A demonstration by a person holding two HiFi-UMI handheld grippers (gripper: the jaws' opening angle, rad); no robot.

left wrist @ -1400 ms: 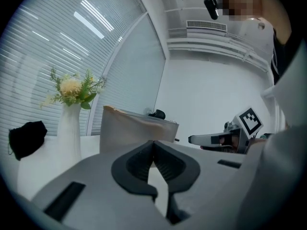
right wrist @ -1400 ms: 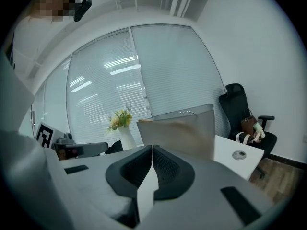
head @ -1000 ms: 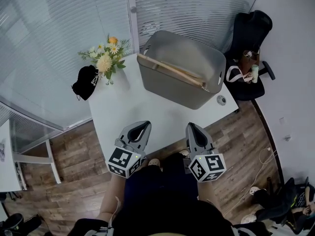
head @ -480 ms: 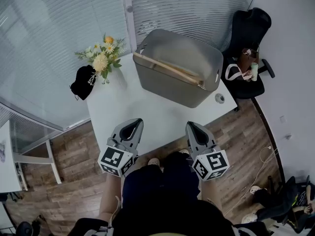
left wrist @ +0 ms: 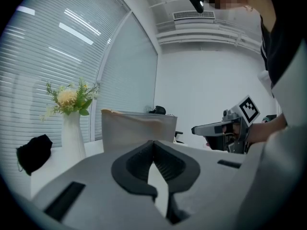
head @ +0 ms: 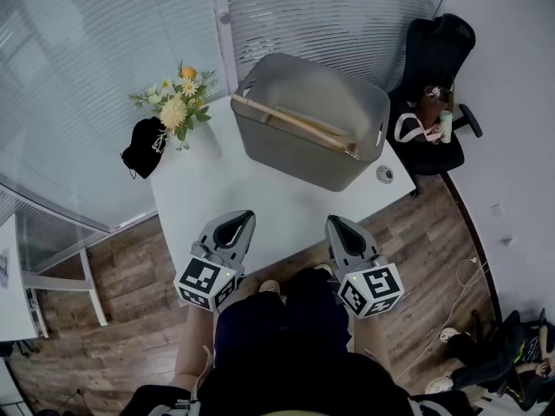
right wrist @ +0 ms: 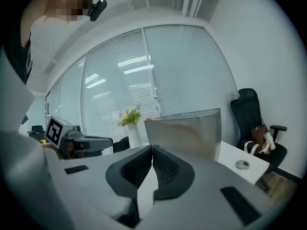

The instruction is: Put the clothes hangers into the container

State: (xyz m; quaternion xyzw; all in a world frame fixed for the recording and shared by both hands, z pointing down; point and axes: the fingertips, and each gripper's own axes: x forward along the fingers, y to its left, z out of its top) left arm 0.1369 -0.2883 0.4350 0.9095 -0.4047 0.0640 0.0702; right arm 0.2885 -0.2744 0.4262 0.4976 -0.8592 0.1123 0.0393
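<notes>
The grey container [head: 323, 94] stands at the far side of the white table [head: 221, 189]. Wooden clothes hangers [head: 290, 122] lie across its near rim, inside it. My left gripper [head: 243, 217] and right gripper [head: 330, 221] hang over the table's near edge, side by side, well short of the container. Both are shut with nothing between their jaws. In the left gripper view the shut left gripper [left wrist: 153, 143] faces the container [left wrist: 139, 128]. In the right gripper view the shut right gripper [right wrist: 152, 148] faces the container [right wrist: 187, 128] too.
A white vase of flowers [head: 178, 102] stands at the table's far left corner, with a black bag [head: 146, 146] beside it. A small round disc [head: 383, 174] lies at the right edge. A black chair [head: 434, 68] holding bags stands beyond. Blinds close off the back.
The left gripper has drifted a little to the left and back toward me. The right gripper has hardly moved. Both have stayed shut.
</notes>
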